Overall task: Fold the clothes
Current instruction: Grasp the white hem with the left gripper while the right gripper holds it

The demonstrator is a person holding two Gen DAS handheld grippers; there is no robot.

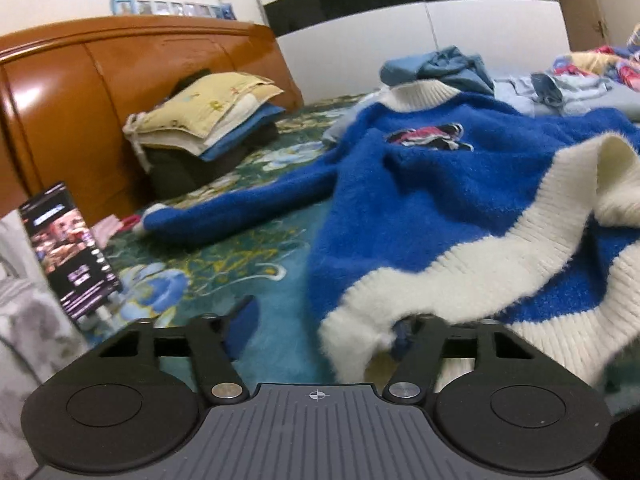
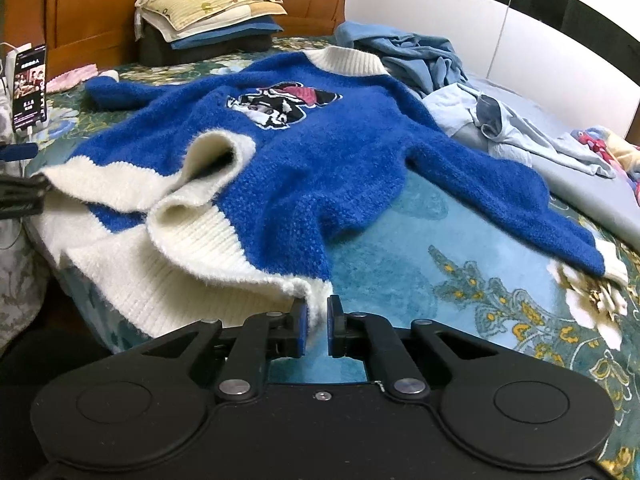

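Blue and fuzzy, that's our sweater [image 2: 320, 160], spread face up across the bed with its cream collar [image 2: 352, 60] pointing toward the headboard [image 2: 80, 8] and its wide cream hem [image 2: 160, 276] hanging toward the near edge of the mattress. One sleeve [image 2: 520, 208] runs out over the teal floral bedspread [image 2: 440, 280], its cream cuff lying on a pale flower print; the other sleeve [image 1: 240, 208] stretches the opposite way toward the phone. A black, white and pink patch [image 2: 280, 106] sits on the chest. And look at that hem: it's rucked up, a fold of ribbed cream standing in a loop over the blue.

Right gripper [image 2: 317, 330] now: blue pads pressed nearly together, pinching the corner of the cream hem between them. That's a grip, no question.

Left gripper [image 1: 320, 328] is down at the hem's other corner. Its blue left pad [image 1: 244, 328] stands clear in the open, while cream knit drapes over the other finger. The jaws stand partly apart with the hem between them; whether the pads actually bite on the knit, I can't tell from here.

Further out: a stack of folded clothes [image 2: 212, 16] with a yellow printed piece on top sits against the wooden headboard. Beyond the collar lies a heap of light blue garments [image 2: 420, 60]. A lit phone [image 2: 30, 84] stands propped at the bed's edge, a pink cloth [image 2: 74, 76] just beside it.
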